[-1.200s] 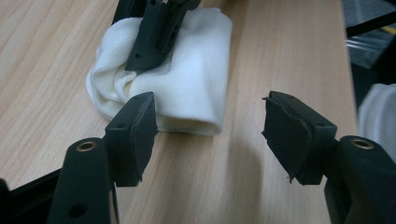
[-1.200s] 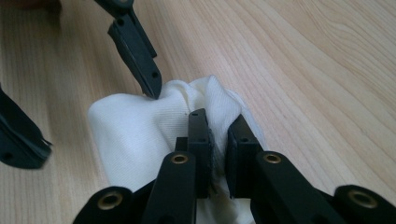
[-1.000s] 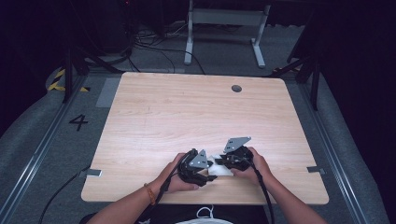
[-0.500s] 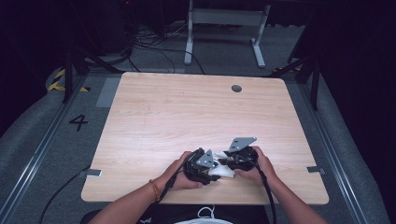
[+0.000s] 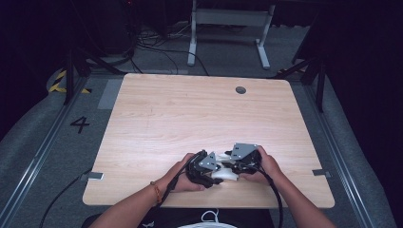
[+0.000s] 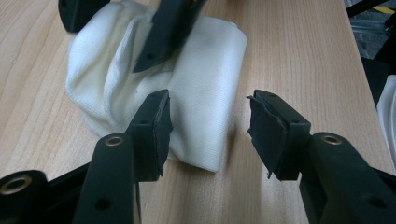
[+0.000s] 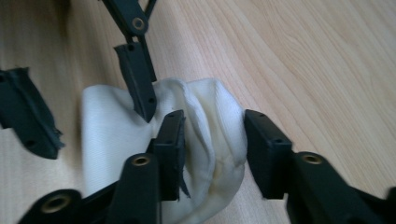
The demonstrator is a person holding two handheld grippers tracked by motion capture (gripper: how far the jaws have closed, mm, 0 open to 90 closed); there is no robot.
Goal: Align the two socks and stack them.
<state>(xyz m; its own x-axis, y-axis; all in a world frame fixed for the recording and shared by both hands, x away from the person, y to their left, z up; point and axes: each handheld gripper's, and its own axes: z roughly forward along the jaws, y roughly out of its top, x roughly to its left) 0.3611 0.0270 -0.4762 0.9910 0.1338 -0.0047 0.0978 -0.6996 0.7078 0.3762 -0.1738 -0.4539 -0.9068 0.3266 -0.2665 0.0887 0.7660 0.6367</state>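
A white cloth (image 5: pixel 224 174) lies bunched on the tabletop (image 5: pixel 199 118), close to its near edge and about midway along it. Both hands meet over the cloth.

The left hand-held gripper (image 6: pixel 210 123) stands with its jaws apart: one pad rests against the cloth's folded end, the other over bare wood just beside the cloth, so nothing is pinched. The right hand-held gripper (image 7: pixel 212 144) straddles a raised fold at the cloth's other end. Its jaws have just been opening and then easing in a little; the fold sits between them, the left pad against the fabric, the right pad beside it, and whether they truly press cannot be told.

In each gripper view the other gripper's black jaw tips lie across the cloth, hiding part of it.

Away from the cloth, a round grommet (image 5: pixel 240 90) sits near the tabletop's far edge. Beyond that edge stand a grey metal frame (image 5: pixel 228 28) and loose cables (image 5: pixel 157 45) on the floor. Left of the cloth, a number 4 (image 5: pixel 79 124) marks the floor.
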